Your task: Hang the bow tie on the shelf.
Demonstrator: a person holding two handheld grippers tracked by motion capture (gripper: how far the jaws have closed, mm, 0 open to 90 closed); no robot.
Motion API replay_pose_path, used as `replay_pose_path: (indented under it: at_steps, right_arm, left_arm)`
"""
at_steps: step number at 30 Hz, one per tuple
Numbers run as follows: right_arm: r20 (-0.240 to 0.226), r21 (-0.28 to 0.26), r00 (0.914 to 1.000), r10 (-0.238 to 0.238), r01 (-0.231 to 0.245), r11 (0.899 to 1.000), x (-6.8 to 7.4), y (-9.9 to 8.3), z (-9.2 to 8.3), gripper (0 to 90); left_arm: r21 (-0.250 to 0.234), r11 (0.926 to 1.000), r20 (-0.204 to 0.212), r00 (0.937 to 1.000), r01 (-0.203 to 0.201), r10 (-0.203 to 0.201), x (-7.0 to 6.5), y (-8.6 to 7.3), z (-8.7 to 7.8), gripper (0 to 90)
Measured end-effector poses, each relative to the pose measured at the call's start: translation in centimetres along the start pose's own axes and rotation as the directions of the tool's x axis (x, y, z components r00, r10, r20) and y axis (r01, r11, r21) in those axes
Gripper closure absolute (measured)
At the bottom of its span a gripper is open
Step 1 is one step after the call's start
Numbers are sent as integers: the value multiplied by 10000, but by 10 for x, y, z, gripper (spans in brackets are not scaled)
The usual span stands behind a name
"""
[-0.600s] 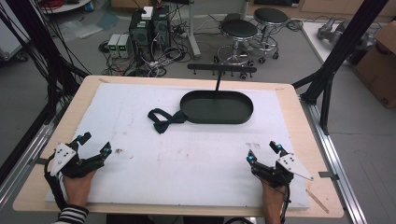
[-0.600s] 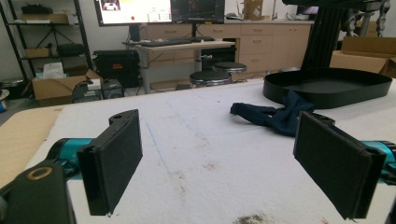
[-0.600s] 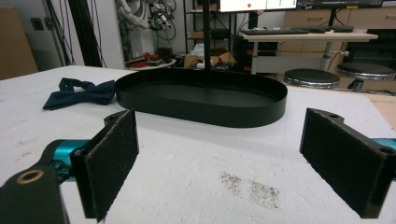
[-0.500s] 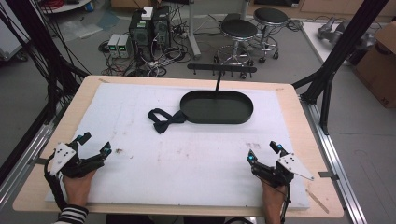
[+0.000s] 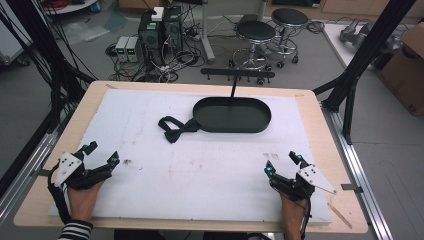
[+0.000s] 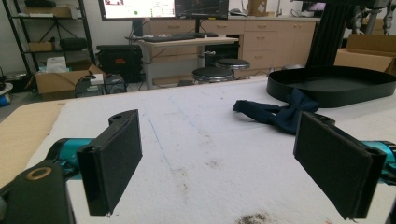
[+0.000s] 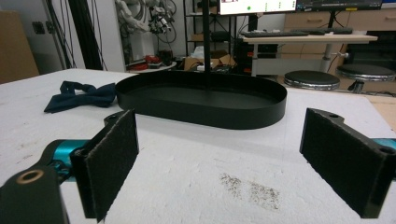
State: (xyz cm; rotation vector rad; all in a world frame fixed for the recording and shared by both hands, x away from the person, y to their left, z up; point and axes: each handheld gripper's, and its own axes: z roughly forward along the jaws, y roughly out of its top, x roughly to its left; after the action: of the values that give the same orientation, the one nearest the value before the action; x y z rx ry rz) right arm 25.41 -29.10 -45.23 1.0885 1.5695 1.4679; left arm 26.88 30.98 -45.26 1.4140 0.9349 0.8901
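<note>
- The left gripper (image 5: 100,154) rests near the front left corner of the surface (image 5: 210,170), held by the person's left hand (image 5: 82,197), whose striped sleeve (image 5: 75,231) shows at the bottom edge of the high view.
- Its jaws stand wide apart with nothing between them; in the left gripper view (image 6: 219,172) only the bare white cover of the surface lies between the two black pads.
- The right gripper (image 5: 282,164) sits near the front right corner, held by the right hand (image 5: 292,212), well apart from the left one.
- Its jaws are also spread wide and hold nothing; in the right gripper view (image 7: 219,163) the white cover with a small dark stain (image 7: 252,186) shows between the pads.
- A dark blue bow tie (image 5: 177,128) lies flat on the white cover, toward the far middle of the surface, well apart from both grippers.
- The bow tie (image 6: 280,114) lies just beside the left end of a black oval tray (image 5: 232,125); whether they touch I cannot tell.
- From the left gripper view the bow tie is ahead and to the right, in front of the tray (image 6: 336,93).
- From the right gripper view the bow tie (image 7: 81,95) lies to the left of the tray (image 7: 201,109).
- A thin black post (image 5: 233,87) rises at the far side of the tray.
</note>
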Motion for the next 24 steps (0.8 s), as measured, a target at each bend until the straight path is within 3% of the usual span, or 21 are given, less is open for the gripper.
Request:
replay_pose_path:
  at_steps: [7, 13, 24]
  right_arm:
    - [37, 13, 10000, 35, -35, 10000, 0, 0, 0, 107]
    - [40, 59, 10000, 5, -5, 10000, 0, 0, 0, 107]
    - [46, 57, 10000, -40, 40, 10000, 1, 0, 0, 107]
  left_arm:
    - [174, 9998, 7, 10000, 98, -99, 1, 1, 2, 156]
    - [650, 9977, 106, 9997, 194, -201, 2, 4, 6, 156]
    - [1130, 9933, 303, 9991, 259, -295, 2, 25, 14, 155]
